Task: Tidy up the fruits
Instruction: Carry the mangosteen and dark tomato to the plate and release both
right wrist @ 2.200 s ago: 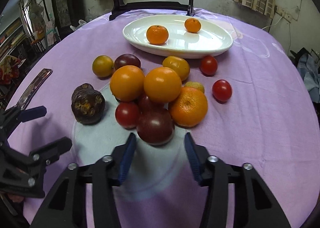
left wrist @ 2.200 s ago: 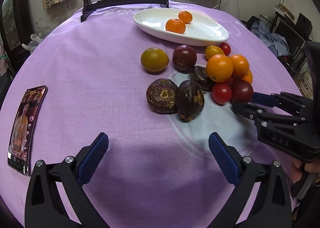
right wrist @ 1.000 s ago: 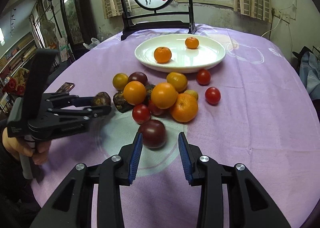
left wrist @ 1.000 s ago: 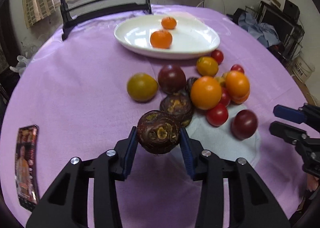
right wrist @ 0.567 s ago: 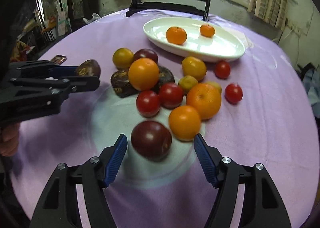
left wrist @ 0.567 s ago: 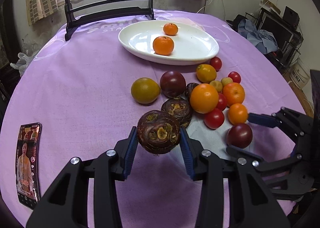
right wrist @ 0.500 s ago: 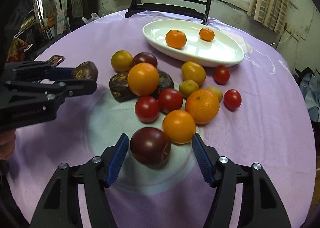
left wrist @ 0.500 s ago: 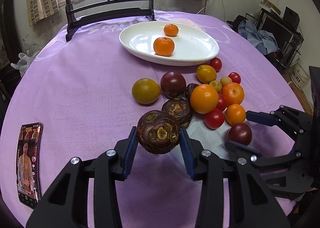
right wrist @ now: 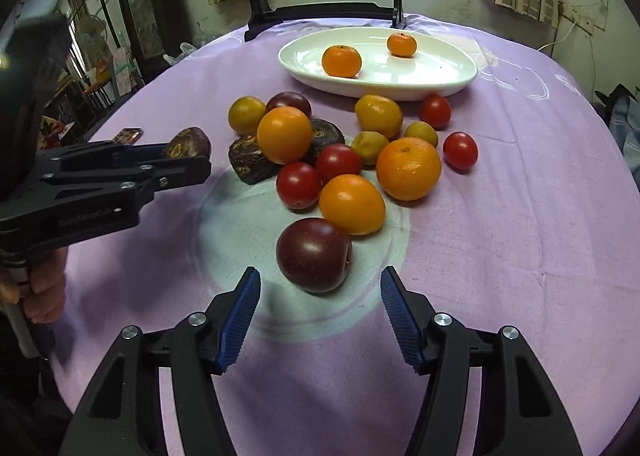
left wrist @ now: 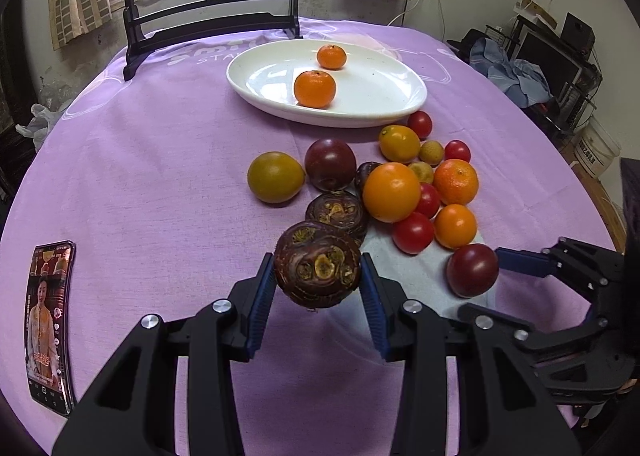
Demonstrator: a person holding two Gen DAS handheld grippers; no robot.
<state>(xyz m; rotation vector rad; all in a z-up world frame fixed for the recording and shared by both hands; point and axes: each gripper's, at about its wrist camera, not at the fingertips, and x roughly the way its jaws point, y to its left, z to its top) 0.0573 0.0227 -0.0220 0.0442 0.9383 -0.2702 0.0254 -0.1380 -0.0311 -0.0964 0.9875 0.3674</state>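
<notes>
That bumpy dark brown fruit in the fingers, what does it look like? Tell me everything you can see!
The bumpy brown fruit is round, dark brown, with a rough, wrinkled skin and yellowish patches in swirly rings on the side facing the camera. The left gripper holds it off the purple tablecloth, one blue ribbed finger pressed on each side. Nothing else touches it. A similar brown fruit lies just behind it, at the edge of the fruit pile.

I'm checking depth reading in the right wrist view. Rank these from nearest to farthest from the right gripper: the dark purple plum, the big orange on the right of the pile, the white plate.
1. Dark purple plum: just ahead of the right gripper, between its open fingers.
2. Big orange: mid-table, right side of the pile.
3. White plate: far end of the table, holding two tangerines.
</notes>
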